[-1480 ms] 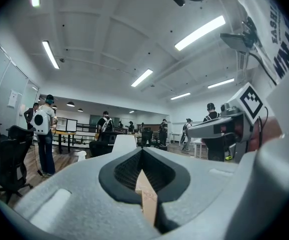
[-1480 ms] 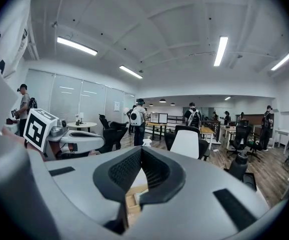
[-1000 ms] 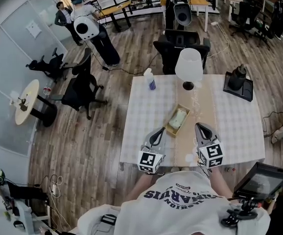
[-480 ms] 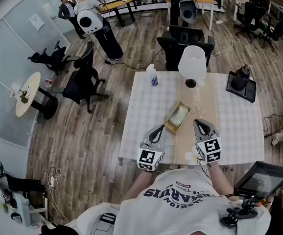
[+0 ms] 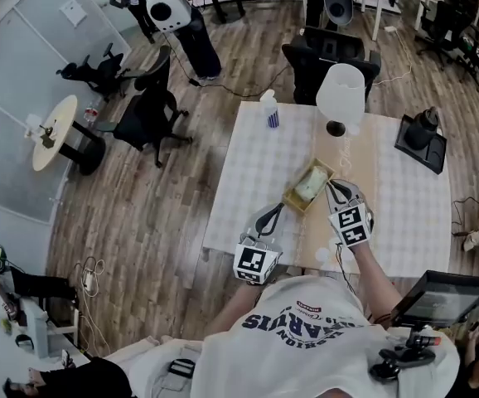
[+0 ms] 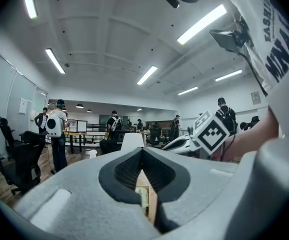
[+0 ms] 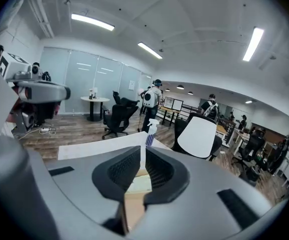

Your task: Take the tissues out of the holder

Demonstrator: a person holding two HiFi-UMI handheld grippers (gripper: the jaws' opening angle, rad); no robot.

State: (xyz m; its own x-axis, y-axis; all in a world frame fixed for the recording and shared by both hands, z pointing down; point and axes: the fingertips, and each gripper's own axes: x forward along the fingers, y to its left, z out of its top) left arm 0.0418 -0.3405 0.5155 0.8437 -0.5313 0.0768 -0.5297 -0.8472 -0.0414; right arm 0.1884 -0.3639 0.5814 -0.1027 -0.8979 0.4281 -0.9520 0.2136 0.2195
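Resting on one table (image 5: 256,164), one wooden holder (image 5: 293,199) has one stack of tissues (image 5: 309,184) inside. Two grippers flank its near end, left gripper (image 5: 279,211) and right gripper (image 5: 332,186), both with jaws together and empty. One spray bottle (image 5: 270,110) and one lamp (image 5: 341,96) stand beyond.

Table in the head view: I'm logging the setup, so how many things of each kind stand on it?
Spray bottle: 1
Lamp: 1
Tissue holder: 1
Tray: 1
Jug: 1
Total: 5

Pale tissues (image 5: 309,184) flat inside an open wooden holder (image 5: 292,198), set diagonally mid-table (image 5: 256,172).
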